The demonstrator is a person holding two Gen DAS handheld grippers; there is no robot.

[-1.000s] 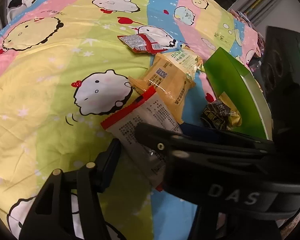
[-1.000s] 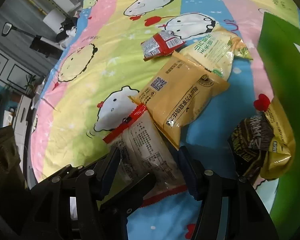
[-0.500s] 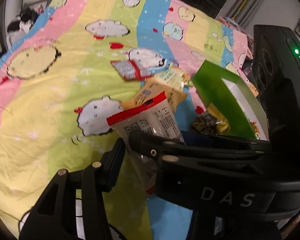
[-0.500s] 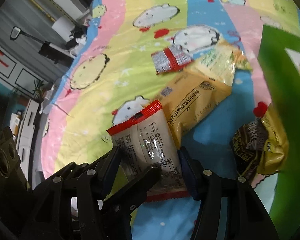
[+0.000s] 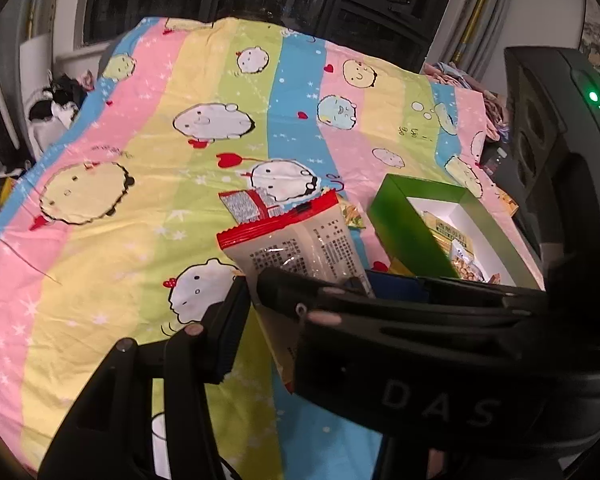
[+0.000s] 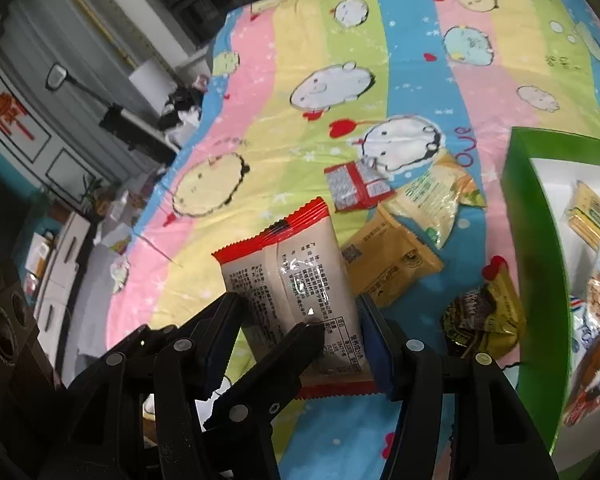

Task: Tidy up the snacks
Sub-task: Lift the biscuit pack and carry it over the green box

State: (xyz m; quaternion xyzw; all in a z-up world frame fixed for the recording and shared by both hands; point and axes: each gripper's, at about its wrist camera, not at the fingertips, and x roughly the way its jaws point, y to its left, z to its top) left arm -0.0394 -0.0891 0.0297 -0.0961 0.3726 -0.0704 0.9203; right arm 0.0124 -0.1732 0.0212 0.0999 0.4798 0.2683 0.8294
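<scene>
Your right gripper (image 6: 300,320) has its fingers pinching the white snack packet with red ends (image 6: 296,280) by its side edges, packet lifted off the bed and standing near upright. Your left gripper (image 5: 252,300) sits at the same packet (image 5: 300,240): its fingers have just been closing, packet between them, one finger (image 6: 284,356) lying across the packet's lower face; can't tell if both pads press it.

In the right wrist view, on the striped cartoon bedsheet (image 6: 260,80): yellow packet (image 6: 392,264) at 2 o'clock of the held one, pale green packet (image 6: 432,200) past it and overlapping it, small red-and-silver packet (image 6: 356,186) at 12–1 o'clock. Dark-and-gold wrapper (image 6: 484,316) at 3 o'clock, against the outer wall of the green box (image 6: 532,240). The box is open, white inside, with several snacks in it (image 6: 596,224).
</scene>
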